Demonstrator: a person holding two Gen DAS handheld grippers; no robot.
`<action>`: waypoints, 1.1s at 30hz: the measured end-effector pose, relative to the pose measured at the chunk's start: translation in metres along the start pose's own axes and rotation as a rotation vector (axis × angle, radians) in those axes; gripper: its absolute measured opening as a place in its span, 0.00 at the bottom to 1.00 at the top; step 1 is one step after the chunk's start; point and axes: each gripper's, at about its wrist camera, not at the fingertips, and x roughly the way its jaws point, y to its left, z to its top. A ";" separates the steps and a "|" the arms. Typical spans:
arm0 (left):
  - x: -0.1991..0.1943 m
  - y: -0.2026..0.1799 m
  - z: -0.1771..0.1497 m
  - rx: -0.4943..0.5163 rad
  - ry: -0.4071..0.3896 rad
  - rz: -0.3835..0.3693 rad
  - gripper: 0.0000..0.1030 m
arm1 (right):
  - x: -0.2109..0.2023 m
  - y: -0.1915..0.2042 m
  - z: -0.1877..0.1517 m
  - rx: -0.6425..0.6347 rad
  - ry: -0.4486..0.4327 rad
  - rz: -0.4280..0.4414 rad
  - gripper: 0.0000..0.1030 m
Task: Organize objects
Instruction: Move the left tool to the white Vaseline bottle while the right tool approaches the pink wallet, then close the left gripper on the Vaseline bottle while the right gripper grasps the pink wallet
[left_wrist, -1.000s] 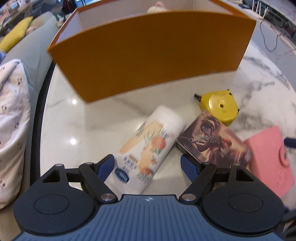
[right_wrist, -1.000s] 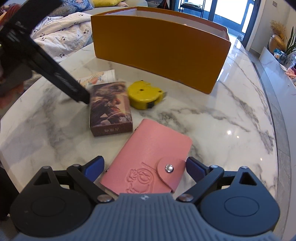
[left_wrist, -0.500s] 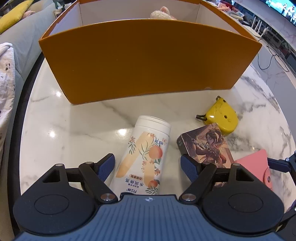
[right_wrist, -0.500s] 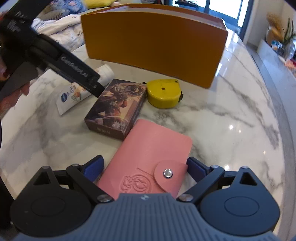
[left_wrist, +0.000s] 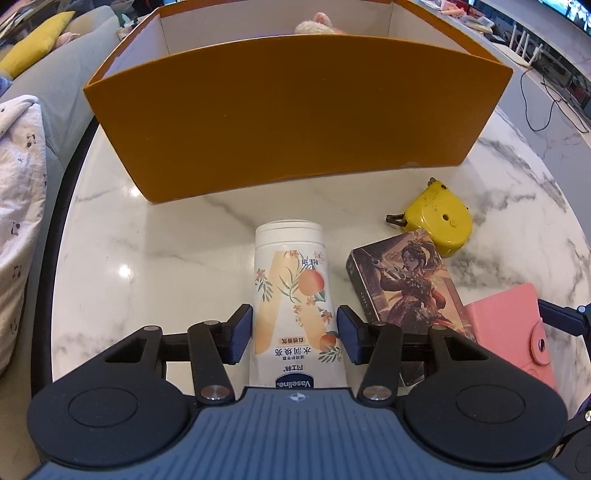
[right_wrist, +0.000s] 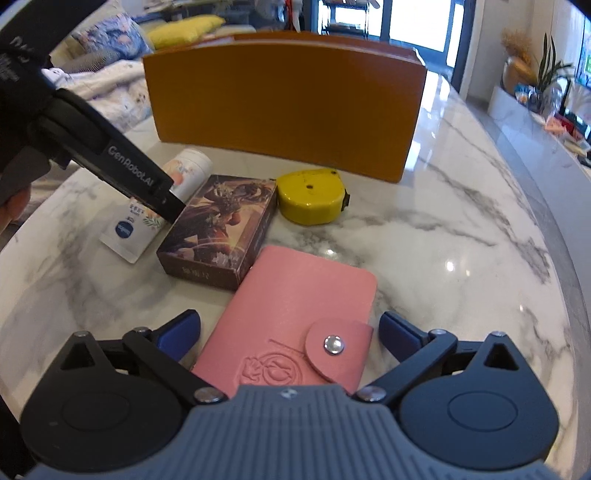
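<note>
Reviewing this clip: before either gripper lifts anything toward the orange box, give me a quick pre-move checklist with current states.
1. Left gripper jaws have just been closing; pads meet the lotion tube sides: ok.
2. Grip firm enough to lift: cannot tell.
3. Right gripper straddles the pink wallet, jaws just opening, pads clear of it: not gripped, not ok.
4. Orange box open-topped, room inside: ok.
5. Card box clear of tube: ok.
6. Tape measure apart from the wallet: ok.

A white patterned blanket (left_wrist: 14, 206) lies at nine o'clock on a grey sofa (left_wrist: 55, 85); a yellow cushion (left_wrist: 35, 44) sits at eleven, black cables (left_wrist: 539, 110) at two, potted plants (right_wrist: 546, 70) at one.
</note>
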 end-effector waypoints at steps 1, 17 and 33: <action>-0.003 0.004 -0.002 -0.003 0.000 0.000 0.56 | 0.000 0.000 0.002 -0.005 0.013 0.003 0.99; -0.033 0.022 -0.003 -0.099 -0.010 -0.044 0.55 | -0.018 -0.004 0.012 0.019 0.046 -0.020 0.83; -0.056 0.032 0.000 -0.166 -0.056 -0.101 0.54 | -0.032 -0.007 0.022 0.032 0.011 -0.023 0.83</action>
